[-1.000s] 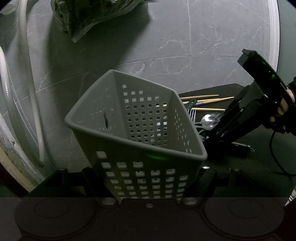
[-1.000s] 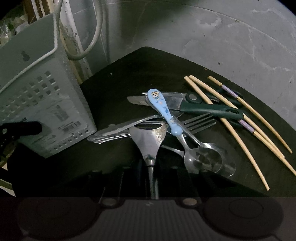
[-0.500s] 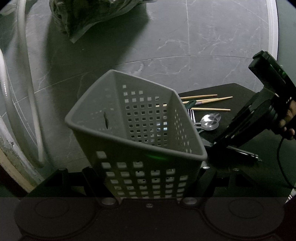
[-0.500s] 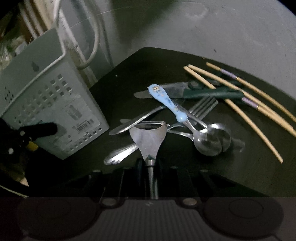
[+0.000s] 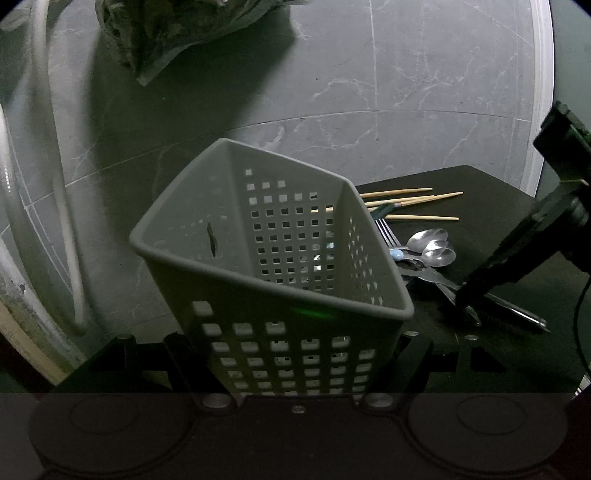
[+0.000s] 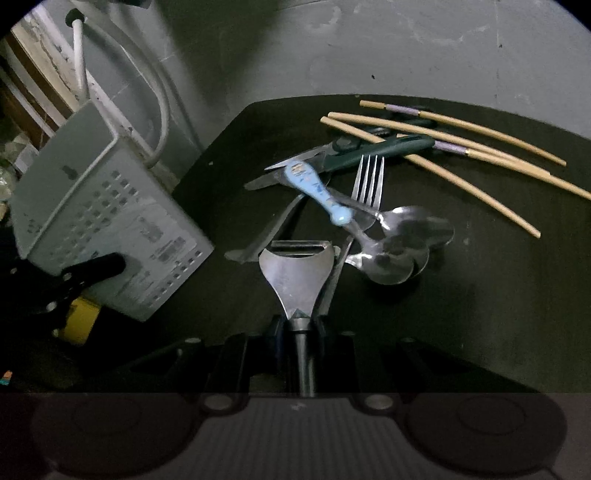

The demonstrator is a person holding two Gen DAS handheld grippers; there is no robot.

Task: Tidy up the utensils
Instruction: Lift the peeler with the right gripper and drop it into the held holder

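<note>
My left gripper (image 5: pixel 295 354) is shut on the lower part of a grey perforated utensil basket (image 5: pixel 273 258), which is tilted with its open mouth up and holds nothing I can see. My right gripper (image 6: pixel 298 328) is shut on the handle of a metal slicer (image 6: pixel 295 273), held above the black mat (image 6: pixel 480 314). On the mat lies a pile: a fork (image 6: pixel 367 184), spoons (image 6: pixel 399 251), a blue-handled spoon (image 6: pixel 317 188), green-handled scissors (image 6: pixel 369 151) and chopsticks (image 6: pixel 461 147). The basket (image 6: pixel 107 229) is to the left of the pile.
White hoses (image 5: pixel 62 221) curve along the floor on the left, beside a worn wall edge. A dark plastic bag (image 5: pixel 177 29) lies on the marble floor beyond the basket. A yellow part (image 6: pixel 79 321) shows under the basket near my left gripper's finger.
My right gripper has drawn back from the pile with the slicer and rolled, so the pile now sits farther ahead of it. The left gripper and basket stayed still.
</note>
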